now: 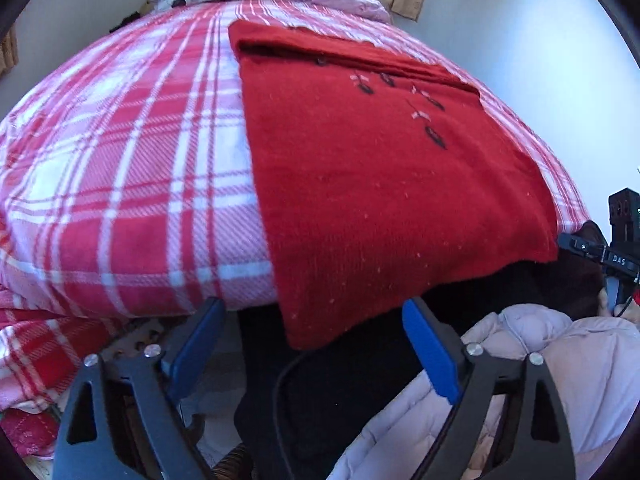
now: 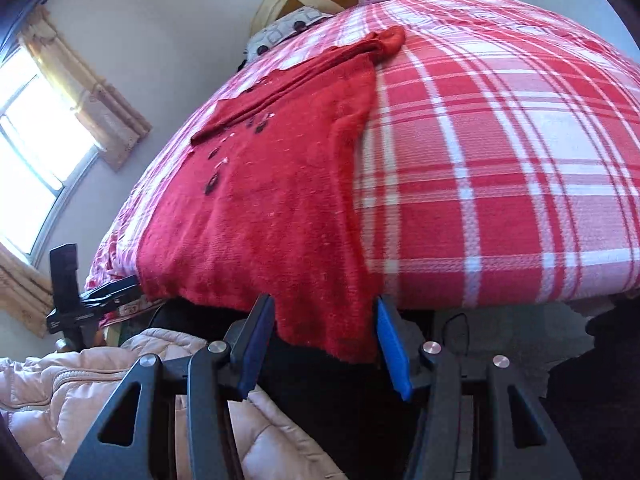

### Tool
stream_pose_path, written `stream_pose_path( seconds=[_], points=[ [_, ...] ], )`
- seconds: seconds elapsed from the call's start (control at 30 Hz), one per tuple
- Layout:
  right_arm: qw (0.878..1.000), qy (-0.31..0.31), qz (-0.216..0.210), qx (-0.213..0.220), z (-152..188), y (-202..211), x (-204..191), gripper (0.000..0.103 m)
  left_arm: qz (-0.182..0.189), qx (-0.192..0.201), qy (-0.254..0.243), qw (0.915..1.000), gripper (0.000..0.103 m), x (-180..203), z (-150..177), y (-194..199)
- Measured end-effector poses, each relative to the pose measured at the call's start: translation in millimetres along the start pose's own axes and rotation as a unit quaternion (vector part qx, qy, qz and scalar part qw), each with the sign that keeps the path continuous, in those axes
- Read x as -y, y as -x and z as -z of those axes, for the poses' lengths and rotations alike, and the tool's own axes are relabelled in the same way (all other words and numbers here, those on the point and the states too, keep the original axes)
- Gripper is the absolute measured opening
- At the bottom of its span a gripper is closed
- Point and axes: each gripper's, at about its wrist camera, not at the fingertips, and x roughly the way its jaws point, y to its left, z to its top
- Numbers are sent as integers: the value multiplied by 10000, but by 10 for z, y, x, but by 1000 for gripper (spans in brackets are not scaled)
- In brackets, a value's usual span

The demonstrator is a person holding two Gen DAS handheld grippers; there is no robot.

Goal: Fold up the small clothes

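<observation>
From the left wrist, our left gripper (image 1: 316,340) stands wide, its blue pads straddling the near corner of the red sweater (image 1: 380,184) that hangs off the bed edge; we judge this sets up a corner pinch for the fold. The sweater lies flat ahead on the plaid blanket (image 1: 132,168), with a pale puffy jacket (image 1: 560,360) below to the right.

From the right wrist, our right gripper (image 2: 324,344) is likewise open, flanking the other hanging corner, nothing gripped. Beyond the tips lie pillows and a headboard; a bright window (image 2: 28,148) sits far left.
</observation>
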Motion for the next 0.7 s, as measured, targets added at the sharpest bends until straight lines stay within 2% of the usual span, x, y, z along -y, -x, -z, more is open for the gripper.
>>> stream_pose_path(
  seconds=[0.13, 0.2, 0.3, 0.33, 0.37, 0.4, 0.43, 0.47, 0.6, 0.7],
  points=[
    [9994, 100, -19, -326, 50, -138, -18, 53, -11, -14, 48, 10000, 87, 3, -5, -59],
    [9994, 82, -16, -339, 60, -184, -9, 53, 54, 41, 165, 9998, 86, -22, -28, -70],
    [9992, -133, -248, -272, 35, -228, 57, 53, 256, 43, 305, 9992, 76, -64, -35, -105],
    [9990, -204, -328, -238, 23, -236, 81, 51, 328, -2, 324, 9989, 68, -61, -34, -130],
    [9987, -214, -401, -230, 19, -237, 87, 33, 427, -55, 329, 9985, 54, -59, -39, -159],
    [9982, -181, -500, -269, 9, -243, 79, 12, 552, -105, 335, 9979, 45, -54, -33, -181],
    [9978, -151, -565, -306, 3, -243, 61, 12, 713, -165, 350, 9967, 28, -46, -28, -201],
    [9974, -138, -635, -306, 1, -232, 40, 12, 830, -197, 357, 9957, 20, -36, -24, -210],
    [9921, -207, -1203, -279, -57, -114, -60, 11, 969, -129, 242, 9949, 16, 25, -58, -115],
    [9850, -401, -1679, -31, -206, 75, -97, 11, 1288, 127, 358, 9909, 15, 10, -219, 87]
  ],
)
